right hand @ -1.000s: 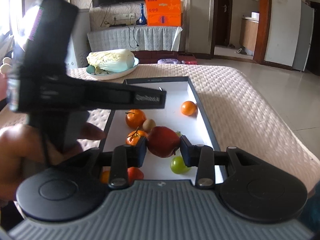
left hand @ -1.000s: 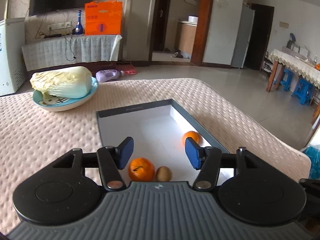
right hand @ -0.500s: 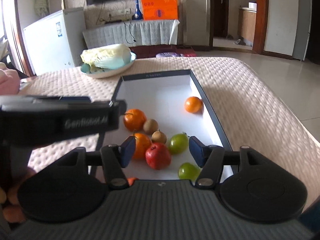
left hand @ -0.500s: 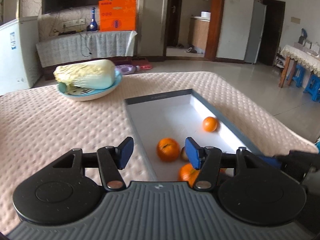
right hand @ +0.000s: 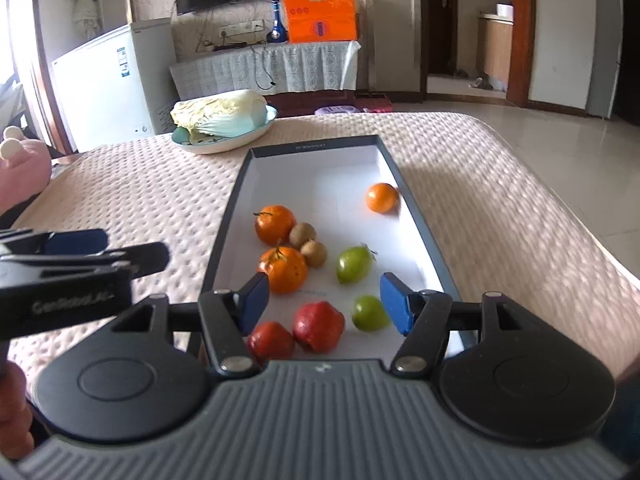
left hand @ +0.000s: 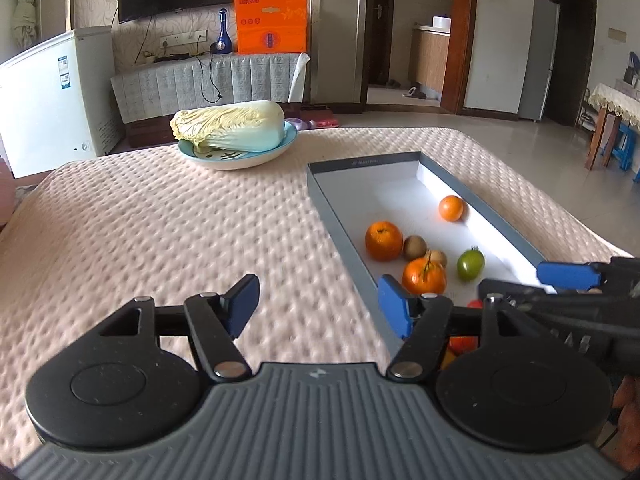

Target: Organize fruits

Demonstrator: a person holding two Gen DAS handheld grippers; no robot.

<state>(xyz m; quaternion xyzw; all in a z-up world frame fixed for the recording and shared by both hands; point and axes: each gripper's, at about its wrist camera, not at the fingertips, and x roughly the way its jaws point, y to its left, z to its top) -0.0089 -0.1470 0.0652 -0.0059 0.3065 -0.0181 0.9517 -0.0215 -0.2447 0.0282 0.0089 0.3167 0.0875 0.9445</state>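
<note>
Grey tray (right hand: 416, 216) — dimpled pink cover (left hand: 160, 240)

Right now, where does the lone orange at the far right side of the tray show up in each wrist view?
Left wrist: the lone orange sits right of centre, against the tray's right wall.
Right wrist: the orange is above centre, near that same wall.
Shared landmark: the cabbage on its plate.
</note>
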